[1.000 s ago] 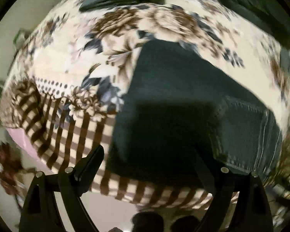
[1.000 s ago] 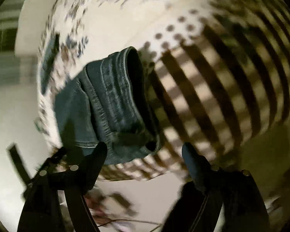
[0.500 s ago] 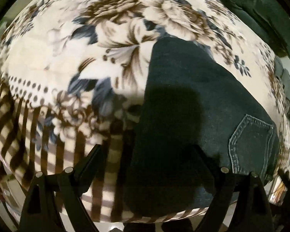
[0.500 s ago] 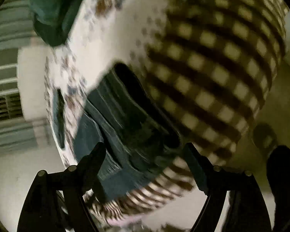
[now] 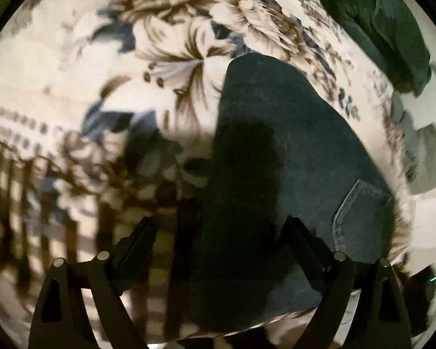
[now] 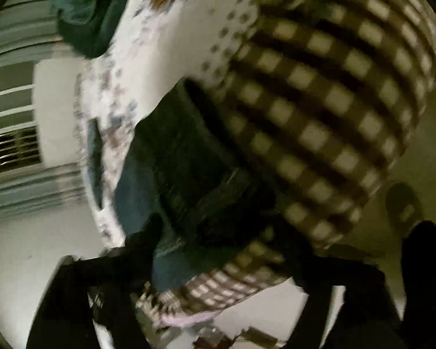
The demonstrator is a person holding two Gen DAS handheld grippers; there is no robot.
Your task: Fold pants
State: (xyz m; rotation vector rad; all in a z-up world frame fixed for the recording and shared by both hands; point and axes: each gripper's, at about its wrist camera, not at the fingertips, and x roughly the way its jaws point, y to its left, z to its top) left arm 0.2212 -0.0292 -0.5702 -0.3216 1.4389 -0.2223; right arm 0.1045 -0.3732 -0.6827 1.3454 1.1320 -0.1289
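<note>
Both fingers of the left gripper (image 5: pixel 218 241) spread wide above dark blue denim pants (image 5: pixel 276 160) on the floral blanket (image 5: pixel 87 58), presumably approaching an edge; right gripper (image 6: pixel 223 256), blurred, gaped over the waistband (image 6: pixel 189 157)

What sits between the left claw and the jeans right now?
Nothing visible. The left claw is open with the jeans lying directly ahead on the floral blanket; the other dark garment lies off at the far edge.

Dark blue denim pants (image 5: pixel 279 157), folded flat, back pocket up, near the floral blanket's (image 5: pixel 72 67) striped edge.
</note>
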